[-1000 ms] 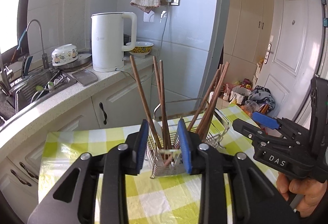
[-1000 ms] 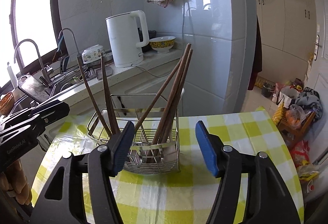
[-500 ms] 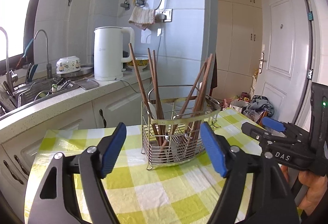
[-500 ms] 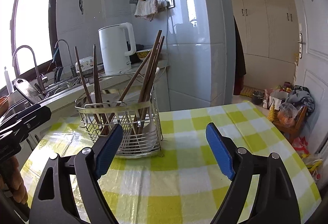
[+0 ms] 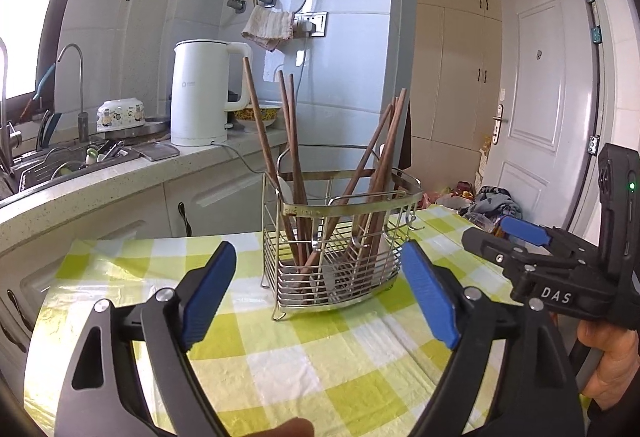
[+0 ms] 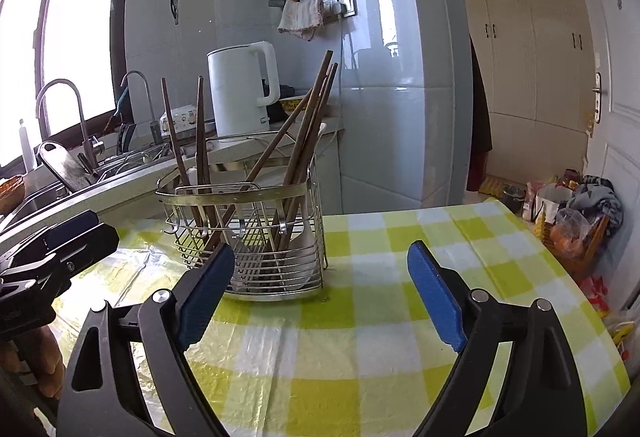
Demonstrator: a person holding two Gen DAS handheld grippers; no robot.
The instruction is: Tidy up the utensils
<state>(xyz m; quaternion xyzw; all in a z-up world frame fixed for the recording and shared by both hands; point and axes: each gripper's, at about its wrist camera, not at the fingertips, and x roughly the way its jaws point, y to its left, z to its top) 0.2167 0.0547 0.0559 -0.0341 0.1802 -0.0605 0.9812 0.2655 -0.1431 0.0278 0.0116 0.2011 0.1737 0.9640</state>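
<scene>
Left gripper (image 5: 320, 291) fingers spread wide, holding nothing. Right gripper (image 6: 320, 293) the same, empty. Past both, wire caddy (image 5: 340, 237) upright on checked surface (image 5: 320, 357); chopsticks (image 5: 296, 165) lean inside. Kettle (image 5: 200, 93) on counter behind.

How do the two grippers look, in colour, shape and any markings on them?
The left gripper and the right gripper match: black, angular plastic arms with cut-out slots and silver rivets, each finger ending in a flat blue pad. Seen from the left wrist, the right gripper's body carries white letters "DAS" and a small green light. No cables show. Bare hands hold them.
</scene>
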